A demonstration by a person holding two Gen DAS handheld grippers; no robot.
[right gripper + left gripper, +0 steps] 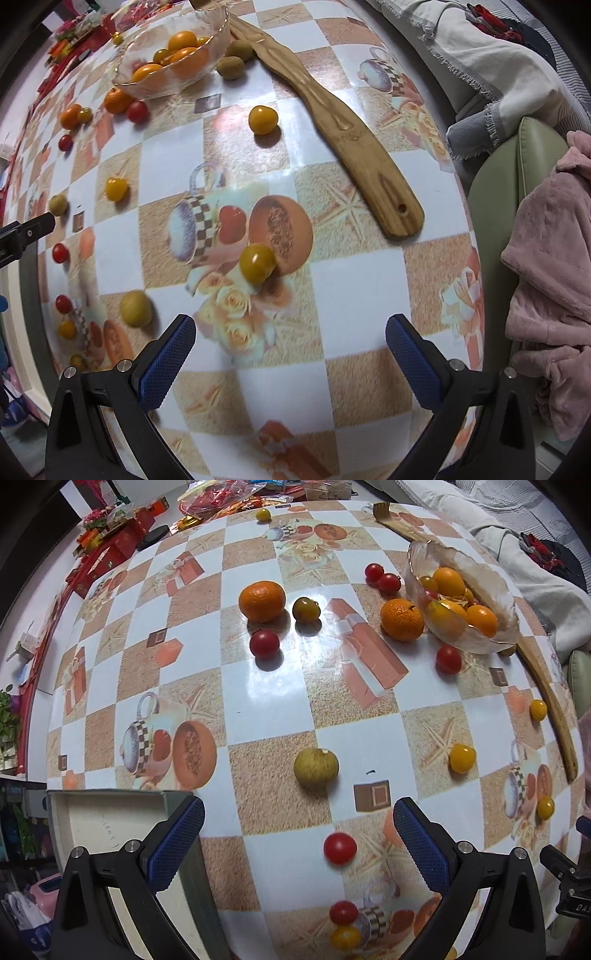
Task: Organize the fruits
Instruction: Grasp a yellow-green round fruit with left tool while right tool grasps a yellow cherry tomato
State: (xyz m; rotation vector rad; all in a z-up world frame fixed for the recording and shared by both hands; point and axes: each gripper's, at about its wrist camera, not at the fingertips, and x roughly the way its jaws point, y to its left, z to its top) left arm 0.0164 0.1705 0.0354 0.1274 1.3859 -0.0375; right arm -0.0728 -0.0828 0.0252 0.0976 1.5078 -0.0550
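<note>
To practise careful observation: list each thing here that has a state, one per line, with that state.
Left gripper: open, empty.
Right gripper: open, empty.
Glass bowl: upright, partly filled with orange and yellow fruit.
Box: open, nothing visible inside.
Wooden spatula: lying flat beside the bowl.

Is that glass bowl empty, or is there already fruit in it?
Partly filled. The glass bowl holds several orange and yellow fruits, visible through its clear wall, while many more fruits lie on the table.
</note>
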